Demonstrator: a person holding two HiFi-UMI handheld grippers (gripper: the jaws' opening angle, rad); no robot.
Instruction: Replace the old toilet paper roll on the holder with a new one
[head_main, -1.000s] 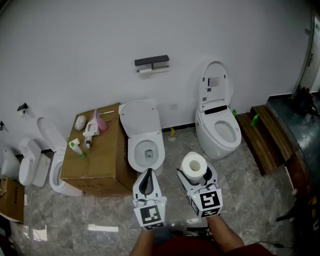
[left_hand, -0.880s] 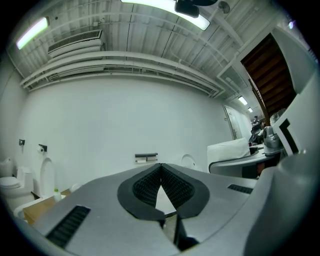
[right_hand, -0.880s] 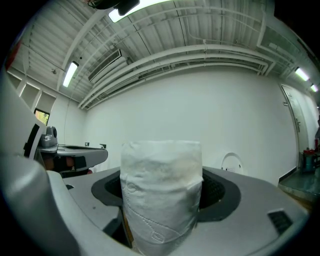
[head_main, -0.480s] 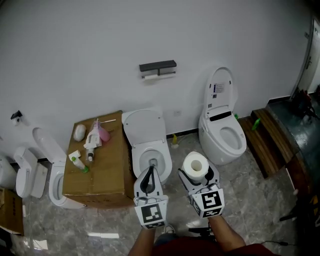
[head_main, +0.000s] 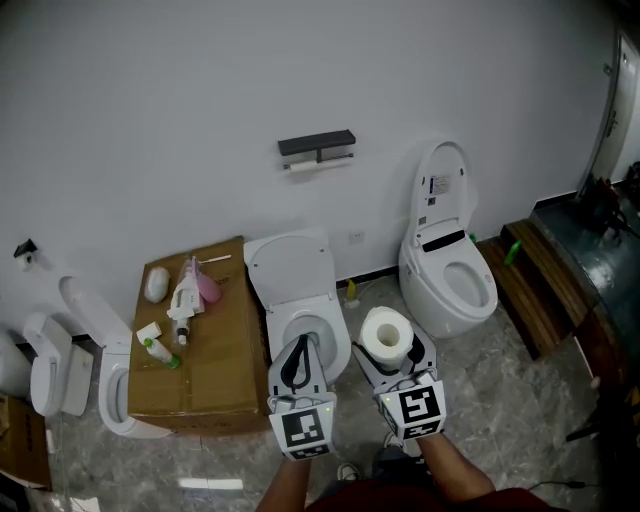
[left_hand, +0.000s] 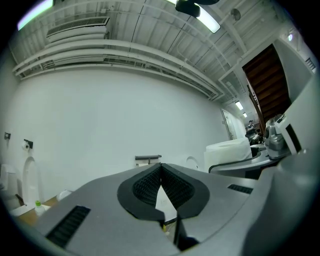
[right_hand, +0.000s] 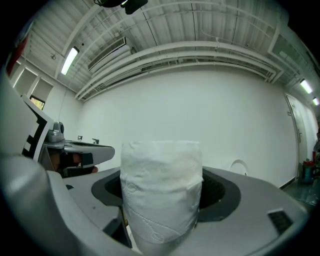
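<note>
Two tongs, one load: your right gripper (head_main: 391, 352) clamped the new roll (head_main: 386, 336) upright, while your left gripper (head_main: 297, 346) was pinched closed and empty. At twelve o'clock, well apart, the holder (head_main: 317, 142) carried the old roll (head_main: 318, 162). You were likely on the approach; next, the left would need to open and pull that roll.

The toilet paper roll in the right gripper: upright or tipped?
Upright: in the head view the roll shows its core hole facing up, clamped in the right gripper.

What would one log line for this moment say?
left gripper: shut, empty | right gripper: shut on new toilet paper roll | wall holder: old roll on it | swap: not yet done
</note>
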